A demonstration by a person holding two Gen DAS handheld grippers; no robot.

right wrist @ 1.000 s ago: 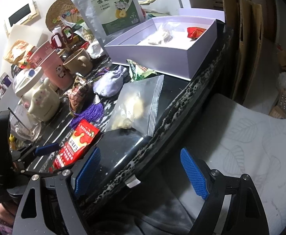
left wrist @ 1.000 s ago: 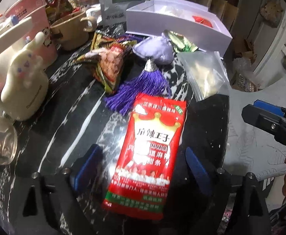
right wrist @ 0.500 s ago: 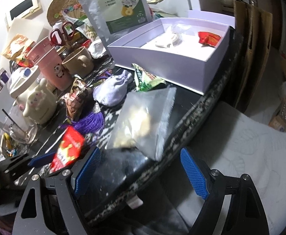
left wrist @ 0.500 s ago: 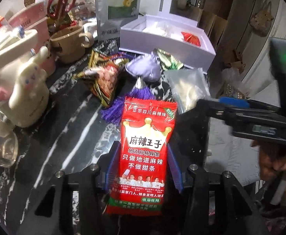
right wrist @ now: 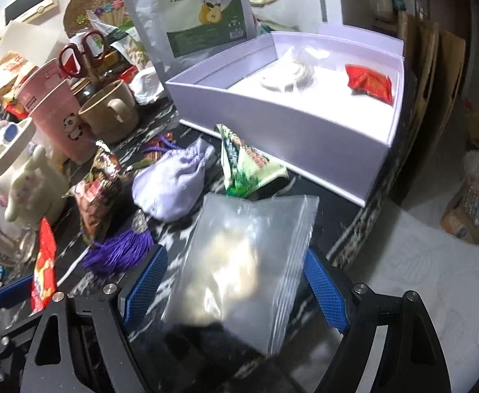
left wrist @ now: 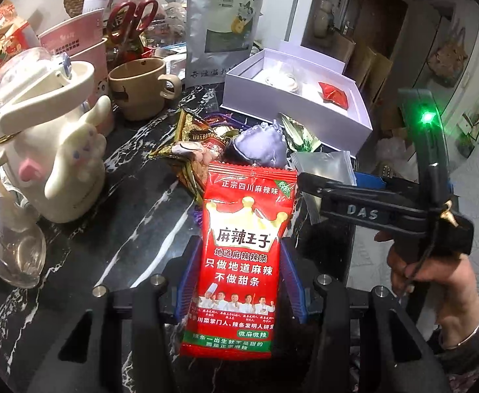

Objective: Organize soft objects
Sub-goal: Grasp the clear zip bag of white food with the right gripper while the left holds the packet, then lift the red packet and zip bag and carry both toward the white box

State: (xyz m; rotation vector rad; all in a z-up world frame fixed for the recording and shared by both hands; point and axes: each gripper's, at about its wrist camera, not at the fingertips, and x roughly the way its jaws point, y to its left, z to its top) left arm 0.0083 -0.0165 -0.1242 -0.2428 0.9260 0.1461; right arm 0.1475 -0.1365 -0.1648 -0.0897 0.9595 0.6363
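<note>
the red snack packet [left wrist: 242, 262] is now clenched between the blue pads of the left gripper [left wrist: 239, 281] and it looks lifted off the dark marble table [left wrist: 134, 216]; one second ago it lay flat on the table with the pads wide on both sides of it. so the pick is done, and by my judgement the next step is to carry it to the white box [left wrist: 321, 114], which stands far in front of the left tongs and already holds a small red packet [left wrist: 334, 93].

the right gripper [right wrist: 236, 281] has moved from the table edge to the clear zip bag [right wrist: 239, 268]. its pads stand released, one on each side of the bag, not touching it as far as i can see. it looks ready to close.

just ahead of the bag lie the lilac pouch [right wrist: 174, 180] and a green packet [right wrist: 249, 163], still to be sorted.
</note>
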